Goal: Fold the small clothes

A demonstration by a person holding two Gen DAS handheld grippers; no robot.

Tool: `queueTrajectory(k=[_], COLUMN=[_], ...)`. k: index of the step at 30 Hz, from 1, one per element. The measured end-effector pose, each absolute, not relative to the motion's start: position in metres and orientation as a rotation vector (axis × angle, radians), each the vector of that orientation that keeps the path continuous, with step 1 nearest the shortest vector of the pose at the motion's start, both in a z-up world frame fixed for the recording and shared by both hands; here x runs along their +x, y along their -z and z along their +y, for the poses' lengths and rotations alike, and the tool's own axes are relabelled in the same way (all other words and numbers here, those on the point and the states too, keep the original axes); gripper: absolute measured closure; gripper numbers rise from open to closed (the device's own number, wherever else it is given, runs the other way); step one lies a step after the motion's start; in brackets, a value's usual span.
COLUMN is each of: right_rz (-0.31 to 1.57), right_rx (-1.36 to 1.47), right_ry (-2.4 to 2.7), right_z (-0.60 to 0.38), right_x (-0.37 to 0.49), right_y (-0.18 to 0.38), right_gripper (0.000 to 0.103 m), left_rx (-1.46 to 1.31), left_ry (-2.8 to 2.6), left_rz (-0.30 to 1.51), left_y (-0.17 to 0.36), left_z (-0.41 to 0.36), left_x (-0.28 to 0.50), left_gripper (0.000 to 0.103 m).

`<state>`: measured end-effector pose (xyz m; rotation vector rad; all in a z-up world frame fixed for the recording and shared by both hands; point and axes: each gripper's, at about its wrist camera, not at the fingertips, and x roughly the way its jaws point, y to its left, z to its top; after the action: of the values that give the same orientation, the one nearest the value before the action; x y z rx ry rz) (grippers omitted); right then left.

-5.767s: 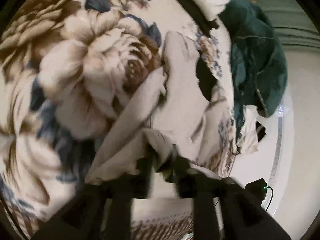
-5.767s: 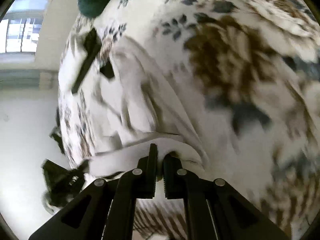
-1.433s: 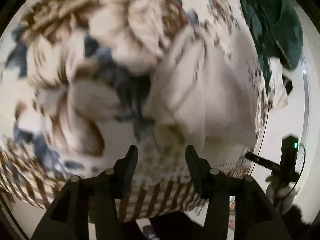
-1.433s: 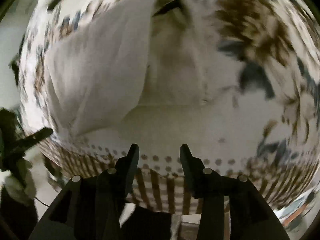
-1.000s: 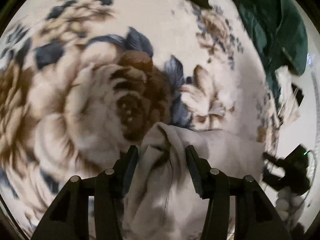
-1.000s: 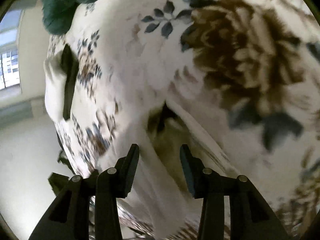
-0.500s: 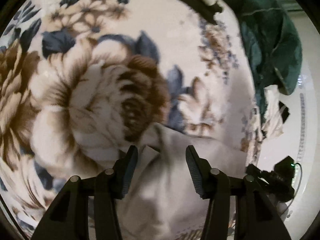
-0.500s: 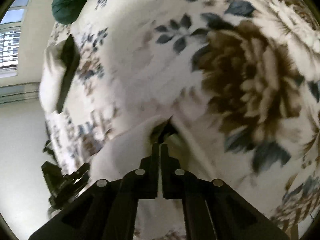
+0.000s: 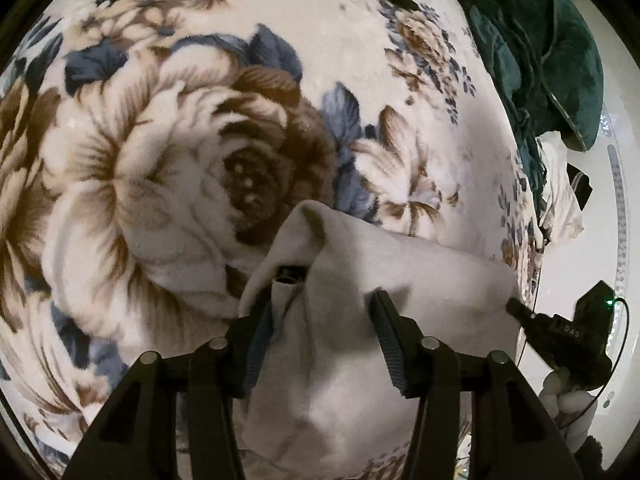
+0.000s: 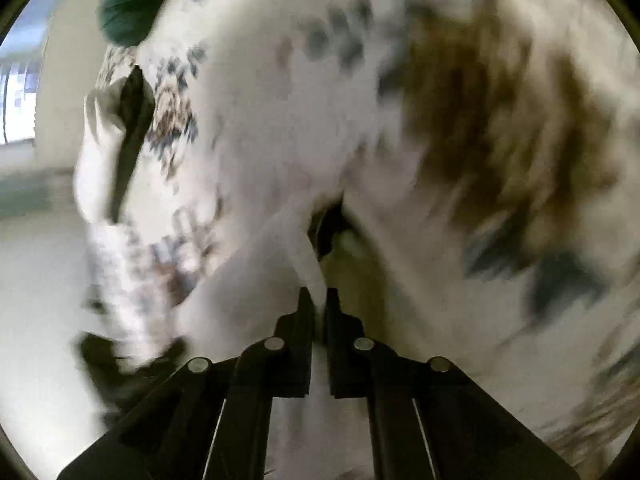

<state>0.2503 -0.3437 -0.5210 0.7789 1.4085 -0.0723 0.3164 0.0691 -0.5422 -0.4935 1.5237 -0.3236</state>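
A pale grey soft cotton garment (image 9: 360, 280) lies bunched on the floral plush blanket (image 9: 160, 152). The right claw (image 10: 318, 300) pinches its edge; the left claw (image 9: 320, 308) gapes around a fold. Next, likely, left closes there.

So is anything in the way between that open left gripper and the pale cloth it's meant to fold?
Nothing visible. The left gripper is open with the pale garment already lying between its fingers on the floral blanket. The right gripper is shut on the garment's edge.
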Motion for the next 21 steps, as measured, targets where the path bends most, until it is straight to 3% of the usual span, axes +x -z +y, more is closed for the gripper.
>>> queueTrajectory(k=[8, 10, 11, 12, 14, 21], right_rz=[1.500, 1.498, 1.481, 1.467, 1.490, 1.588], right_rx=[0.747, 0.769, 0.760, 0.754, 0.789, 0.975], right_ry=[-0.023, -0.030, -0.010, -0.003, -0.044, -0.257], right_z=[-0.342, -0.355, -0.362, -0.365, -0.373, -0.361], right_x=[0.266, 0.264, 0.263, 0.261, 0.259, 0.265], right_y=[0.520, 0.516, 0.513, 0.512, 0.527, 0.596], right_gripper=[0.093, 0.069, 0.042, 0.023, 0.012, 0.010], left_rx=[-0.549, -0.608, -0.654, -0.693, -0.781, -0.906], left_ry=[0.310, 0.296, 0.301, 0.303, 0.312, 0.413], left_rz=[1.476, 1.470, 1.479, 1.494, 1.533, 1.500], left_y=[0.524, 0.527, 0.535, 0.543, 0.565, 0.583], left_z=[0.088, 0.099, 0.103, 0.106, 0.109, 0.098], left_x=[0.309, 0.304, 0.302, 0.300, 0.296, 0.301], left_gripper=[0.054, 0.038, 0.030, 0.030, 0.030, 0.028])
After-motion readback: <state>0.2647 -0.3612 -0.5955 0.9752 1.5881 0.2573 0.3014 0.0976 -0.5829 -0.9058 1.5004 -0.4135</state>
